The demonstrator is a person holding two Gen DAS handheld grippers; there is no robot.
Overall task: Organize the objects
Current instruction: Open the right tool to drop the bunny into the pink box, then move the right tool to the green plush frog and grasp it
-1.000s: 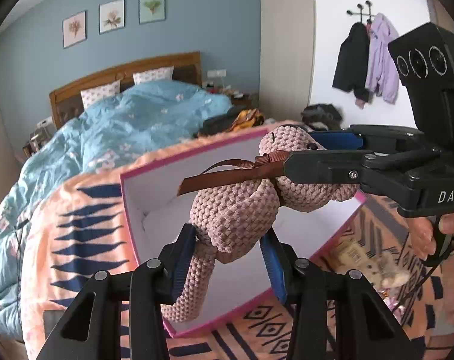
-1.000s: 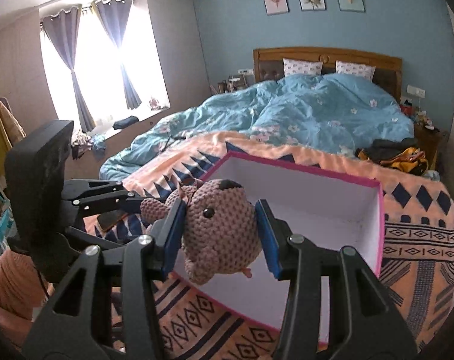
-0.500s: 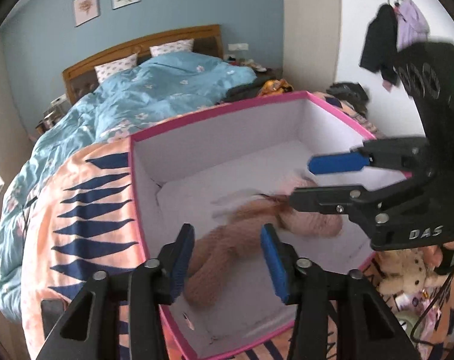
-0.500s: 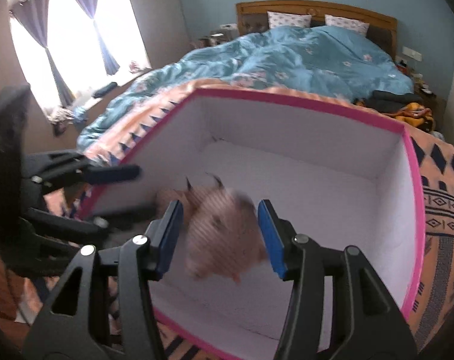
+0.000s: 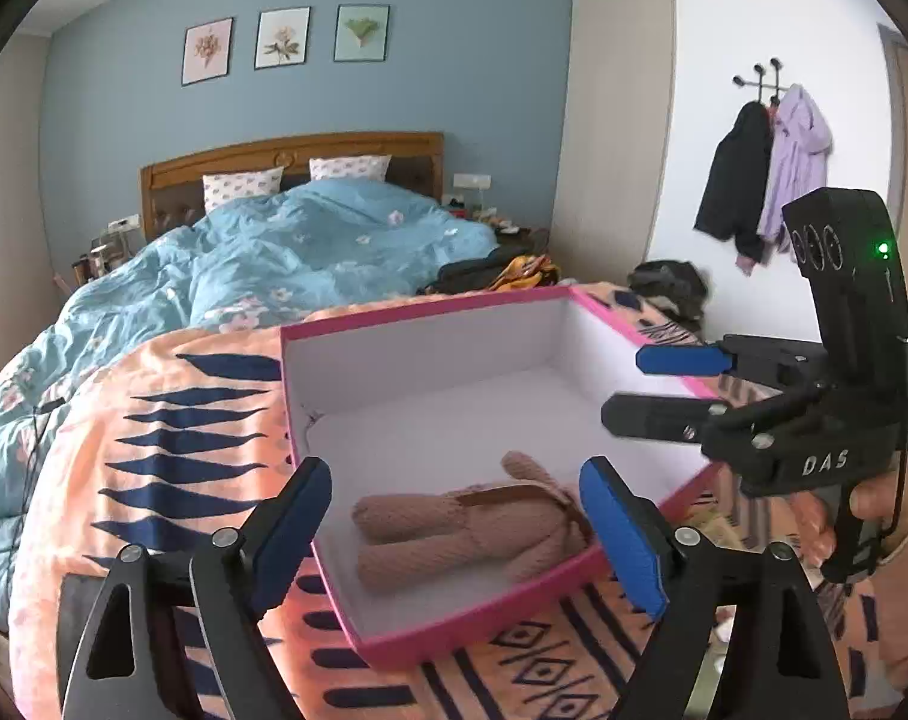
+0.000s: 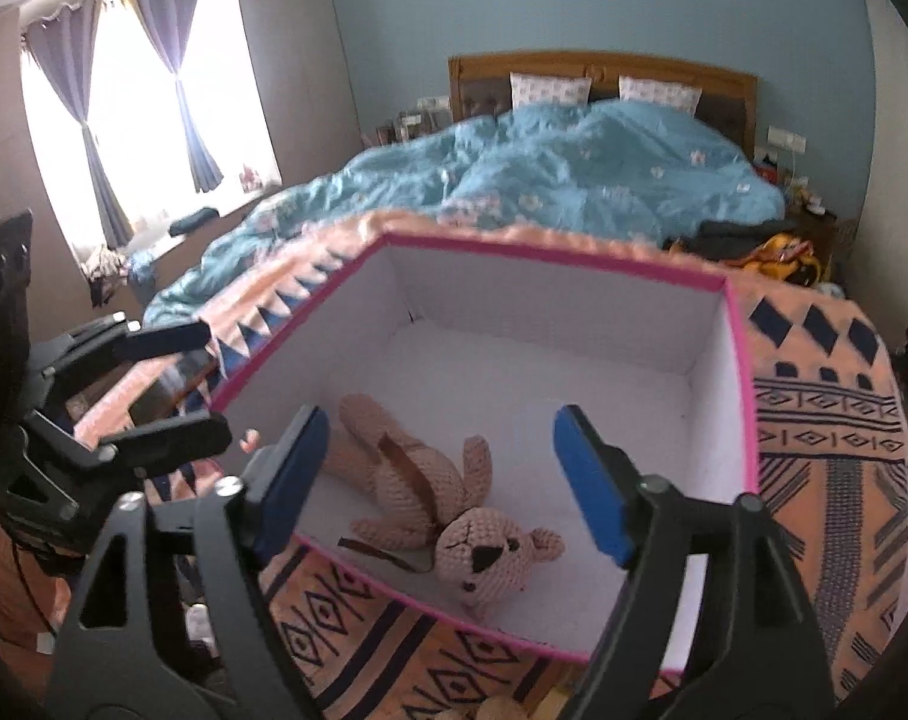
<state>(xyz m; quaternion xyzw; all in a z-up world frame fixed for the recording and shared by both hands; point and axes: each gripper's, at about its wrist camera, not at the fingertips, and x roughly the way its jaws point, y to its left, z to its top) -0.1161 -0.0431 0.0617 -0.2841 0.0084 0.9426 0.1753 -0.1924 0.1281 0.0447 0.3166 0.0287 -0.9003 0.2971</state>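
Observation:
A pinkish-brown crocheted teddy bear with a brown ribbon lies on its back on the white floor of a pink-rimmed open box. It also shows in the right wrist view, head toward the near wall of the box. My left gripper is open and empty above the box's near corner. My right gripper is open and empty above the bear; it shows from the side in the left wrist view. The left gripper shows at the left of the right wrist view.
The box sits on an orange blanket with navy patterns at the foot of a bed with a blue duvet. Other soft toys lie past the box's right side. Jackets hang on the right wall.
Both grippers held the bear over the box a second ago. They let it go, it dropped into the box, and both grippers opened wide and drew back.

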